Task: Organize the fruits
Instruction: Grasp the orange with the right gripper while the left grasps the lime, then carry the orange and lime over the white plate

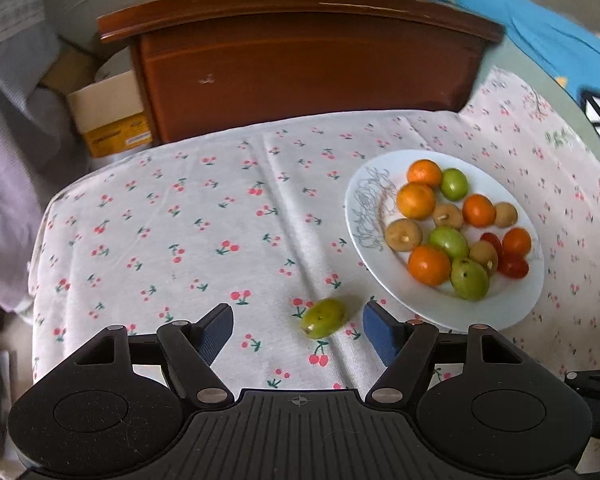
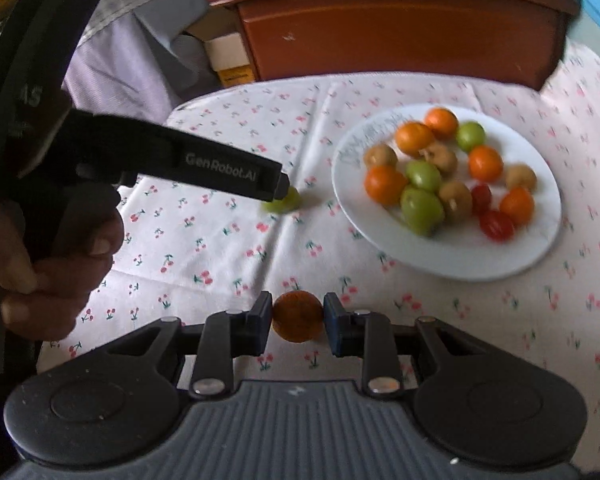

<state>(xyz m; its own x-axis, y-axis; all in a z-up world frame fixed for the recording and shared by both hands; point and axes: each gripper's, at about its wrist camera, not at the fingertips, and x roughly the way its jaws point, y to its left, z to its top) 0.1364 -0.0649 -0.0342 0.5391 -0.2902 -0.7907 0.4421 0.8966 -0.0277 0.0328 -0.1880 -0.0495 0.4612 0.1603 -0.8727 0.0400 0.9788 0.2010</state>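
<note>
White plate [image 1: 364,216] sits on cherry-print cloth [image 1: 180,240], holding mixed fruit: oranges, green ones, brown ones, red tomatoes. L gripper [image 1: 298,330] is spread wide w/ nothing pinched; a lone green fruit [image 1: 323,318] lies on the cloth between its fingers, just beside the plate's near-left rim. R gripper [image 2: 297,318] is clamped on a small orange fruit [image 2: 298,317], held near the plate's front-left edge, apart from it.
</note>
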